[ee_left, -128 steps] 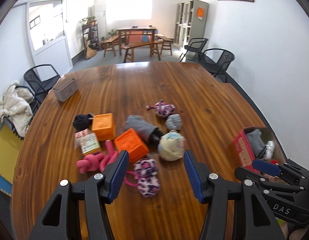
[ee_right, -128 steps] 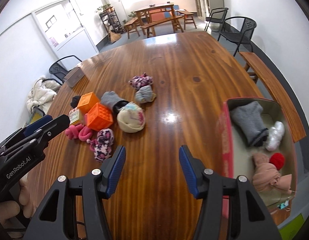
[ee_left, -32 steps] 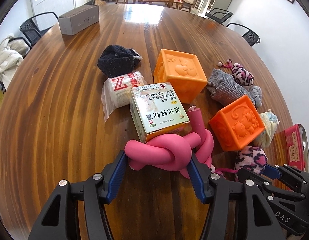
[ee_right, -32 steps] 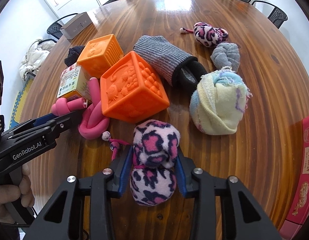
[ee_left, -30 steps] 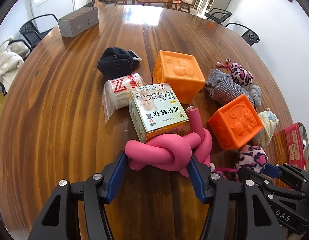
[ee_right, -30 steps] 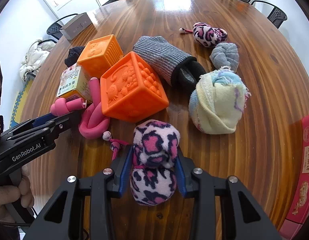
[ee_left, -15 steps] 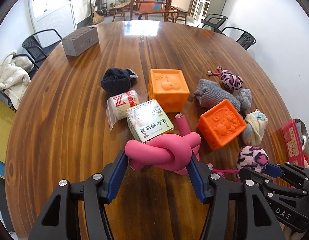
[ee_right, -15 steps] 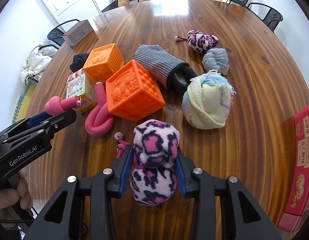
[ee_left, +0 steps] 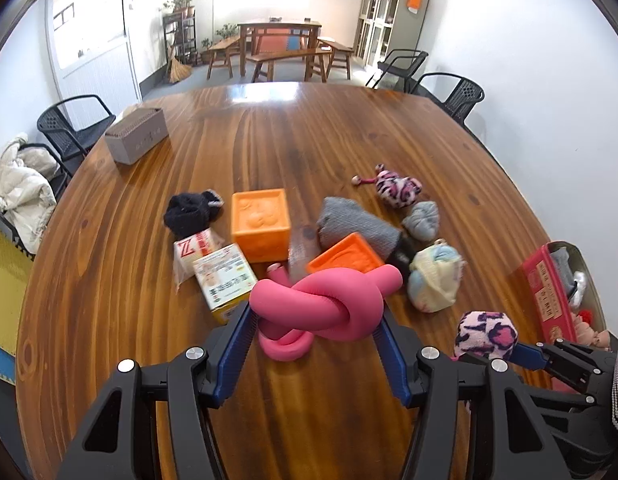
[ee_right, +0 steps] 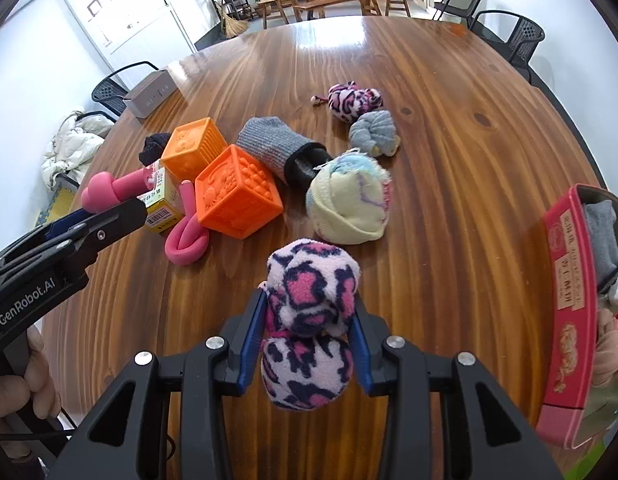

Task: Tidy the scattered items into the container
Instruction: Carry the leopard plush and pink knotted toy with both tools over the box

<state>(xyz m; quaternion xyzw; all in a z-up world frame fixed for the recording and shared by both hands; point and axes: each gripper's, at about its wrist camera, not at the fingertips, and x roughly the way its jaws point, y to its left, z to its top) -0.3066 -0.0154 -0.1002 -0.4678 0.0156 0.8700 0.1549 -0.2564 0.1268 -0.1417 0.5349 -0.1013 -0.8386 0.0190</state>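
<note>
Our left gripper (ee_left: 315,338) clamps the pink knot (ee_left: 321,300), its tail dangling; our right gripper (ee_right: 309,344) pinches the leopard toy (ee_right: 309,320). The box (ee_right: 569,300) waits far right; either could snag its rim.

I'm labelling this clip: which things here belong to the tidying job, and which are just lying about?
Belongs to the job:
- pink knotted foam tube, held in left gripper
- pink leopard-print plush bundle, held in right gripper
- red-rimmed container
- two orange rubber cubes
- pale yellow rolled sock

Just lying about:
- grey rectangular speaker
- black chairs
</note>
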